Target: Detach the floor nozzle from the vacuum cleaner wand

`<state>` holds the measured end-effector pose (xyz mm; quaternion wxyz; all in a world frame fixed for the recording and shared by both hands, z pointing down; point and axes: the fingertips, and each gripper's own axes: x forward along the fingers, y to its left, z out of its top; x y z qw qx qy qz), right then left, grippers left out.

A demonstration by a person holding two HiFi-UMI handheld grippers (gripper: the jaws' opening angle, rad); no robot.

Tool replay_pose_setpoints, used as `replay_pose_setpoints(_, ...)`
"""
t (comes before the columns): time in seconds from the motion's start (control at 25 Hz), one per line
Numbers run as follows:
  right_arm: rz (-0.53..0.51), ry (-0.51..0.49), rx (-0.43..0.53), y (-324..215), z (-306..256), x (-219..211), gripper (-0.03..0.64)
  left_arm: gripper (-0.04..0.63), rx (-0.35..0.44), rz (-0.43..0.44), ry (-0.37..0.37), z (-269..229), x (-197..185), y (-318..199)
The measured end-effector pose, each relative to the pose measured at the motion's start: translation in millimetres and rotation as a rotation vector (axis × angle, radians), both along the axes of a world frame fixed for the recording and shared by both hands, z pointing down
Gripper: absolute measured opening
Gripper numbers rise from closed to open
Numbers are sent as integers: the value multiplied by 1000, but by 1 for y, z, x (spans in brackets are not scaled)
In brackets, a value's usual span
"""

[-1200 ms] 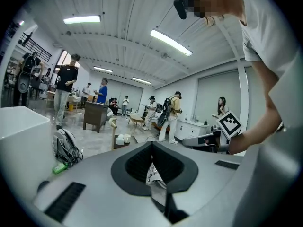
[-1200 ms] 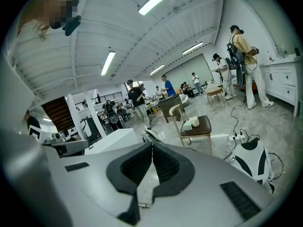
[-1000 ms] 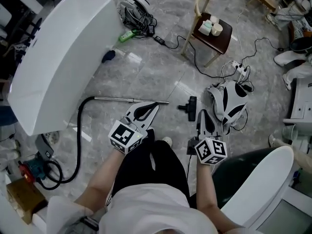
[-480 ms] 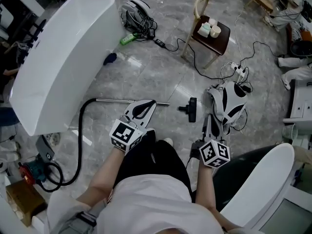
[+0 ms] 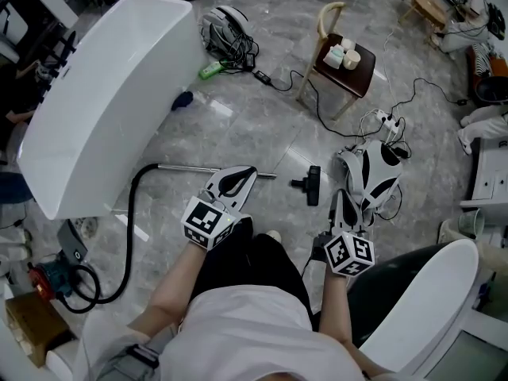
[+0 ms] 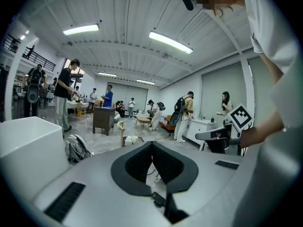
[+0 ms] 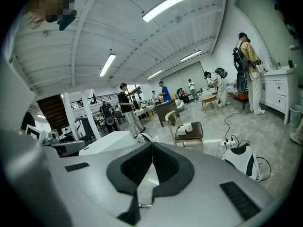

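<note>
On the marble floor (image 5: 238, 125), the job looks to us essentially finished. Far out to the left of the left tool (image 5: 252, 170), the black hose (image 5: 129, 213) curls back towards us, and from its upper end the metal wand (image 5: 186, 167) runs rightwards, passing just ahead of that tool's tips. The wand's free end shows bare in the head view, with a stretch of open floor between it and the floor nozzle (image 5: 312, 184). We take that gap to mean the nozzle is already off the wand. What may remain, as far as we can judge, is only to draw back or tidy the two parts.

The left tool is clenched, its jaws meeting along one line in its own view, and it grasps nothing. Its tips hover close to the wand, but we cannot say whether they touch it.

The nozzle lies flat on the floor, ahead of both tools and between them, nearer the right tool (image 5: 336, 193), and neither tool touches it.

The right tool is likewise closed on nothing, its pads together and pointing out over the floor. Just to its right sits a white-and-black pack (image 5: 373, 173) with trailing cables.
</note>
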<state>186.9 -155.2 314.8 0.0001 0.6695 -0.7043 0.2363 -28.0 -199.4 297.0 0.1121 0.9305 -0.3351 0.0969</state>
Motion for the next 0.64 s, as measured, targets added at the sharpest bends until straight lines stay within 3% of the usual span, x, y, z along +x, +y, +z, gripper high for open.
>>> replay_pose_setpoints(0.64, -3, -2, -19, 2, 1, -6, 17, 11, -40, -49, 26, 5, -15, -4)
